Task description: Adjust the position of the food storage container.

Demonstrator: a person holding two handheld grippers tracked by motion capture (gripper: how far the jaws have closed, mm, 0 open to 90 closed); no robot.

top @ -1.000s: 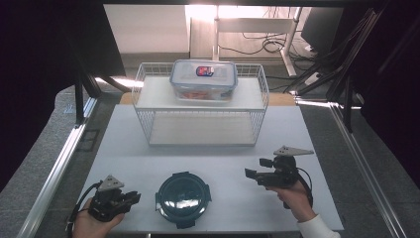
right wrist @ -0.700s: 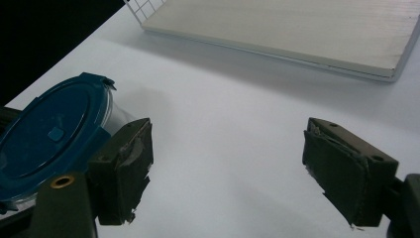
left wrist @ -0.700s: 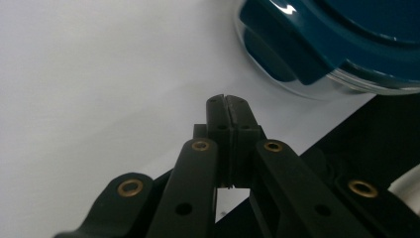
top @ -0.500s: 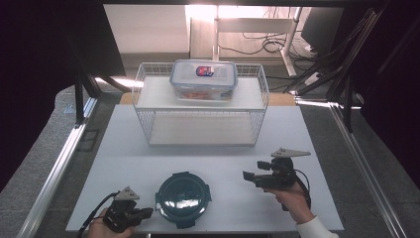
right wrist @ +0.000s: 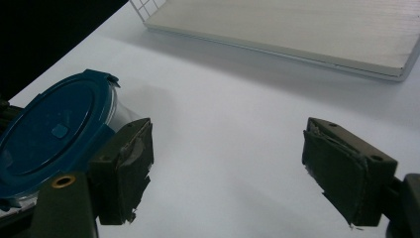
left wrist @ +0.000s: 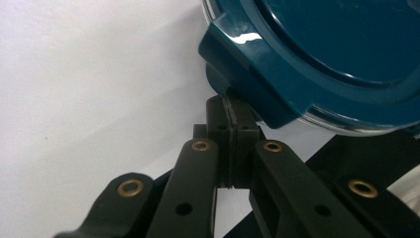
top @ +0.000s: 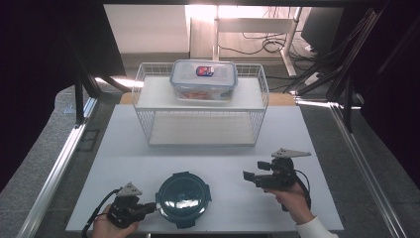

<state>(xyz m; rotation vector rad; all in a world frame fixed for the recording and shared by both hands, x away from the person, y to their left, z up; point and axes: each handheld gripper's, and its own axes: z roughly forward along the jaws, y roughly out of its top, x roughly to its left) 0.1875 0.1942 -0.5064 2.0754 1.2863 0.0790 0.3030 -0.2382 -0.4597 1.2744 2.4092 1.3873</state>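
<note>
- The left tool (top: 148, 208) sat at the near left of the white bench (top: 124, 144), its jaws pressed together with nothing between them, tips touching the side latch (left wrist: 247, 74) of a round tub (top: 183, 198) with a teal lid.
- The right tool (top: 247, 177) hovered to the tub's right, apart from it, jaws wide and empty.
- Risk, as I judged it: a shut tool pushing on the latch might only slide the tub across the smooth bench, since the other tool was not bracing it.
- Risk: the tips could slip under or off the latch and jolt the tub towards the near edge just behind it.
- Count: two tools, one round tub, one wire rack (top: 200, 106) beyond both tools, one clear box (top: 203, 79) on top of the rack.
</note>
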